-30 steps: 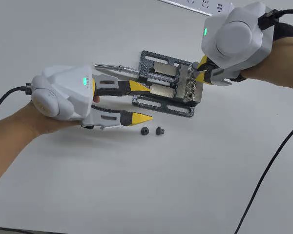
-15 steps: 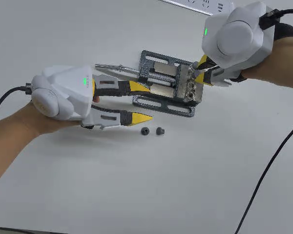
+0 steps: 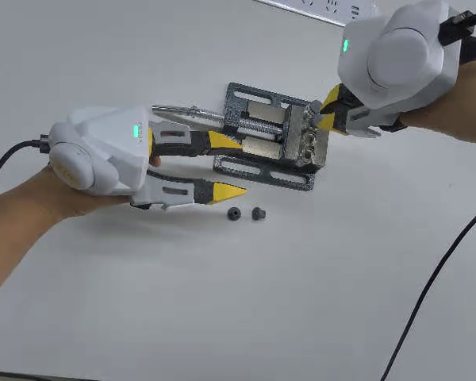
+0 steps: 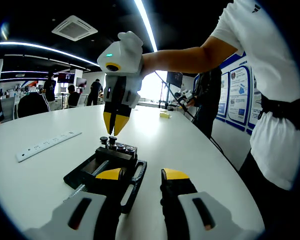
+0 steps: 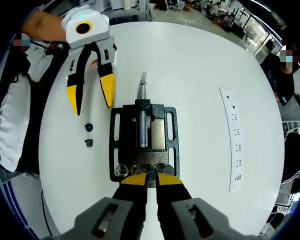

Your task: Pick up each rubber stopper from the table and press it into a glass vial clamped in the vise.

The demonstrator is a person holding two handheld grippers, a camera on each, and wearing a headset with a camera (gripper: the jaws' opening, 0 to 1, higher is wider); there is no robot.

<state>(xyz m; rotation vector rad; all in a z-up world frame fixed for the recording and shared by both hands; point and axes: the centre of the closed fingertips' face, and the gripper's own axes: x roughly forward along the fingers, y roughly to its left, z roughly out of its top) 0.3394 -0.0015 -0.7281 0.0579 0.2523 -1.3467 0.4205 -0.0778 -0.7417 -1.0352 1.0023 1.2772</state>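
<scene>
The vise (image 3: 258,171) lies flat on the white table (image 3: 222,302). Its long way runs from side to side in the head view. Its long screw (image 3: 190,115) sticks out toward my left claw (image 3: 243,168). The glass vials (image 3: 309,144) are at the other end, squeezed in a short row across the vise. They stand straight up with their mouths up. In the left gripper view, two of them have dark tops.

Two rubber stoppers (image 3: 235,214) (image 3: 259,213) sit side by side on the table, just in front of the vise. They are near the tip of my left claw's lower jaw but do not touch it. They are too small for me to tell which end is up.

My left hand comes in from the left and holds the left claw flat, pointing at the vise. Its jaws are wide apart and hold nothing. One jaw is by the screw side of the vise and the other is over the bare table.

My right hand comes in from the far right. My right claw (image 3: 324,117) points down at the vials, with its tips right above the row. Its jaws are almost together, with only a thin slit between them. A small dark thing sits at the slit in the right gripper view. I cannot tell if the jaws pinch it or if it just sits on a vial below.

A power strip (image 3: 325,9) is cut off at the top edge of the head view.
</scene>
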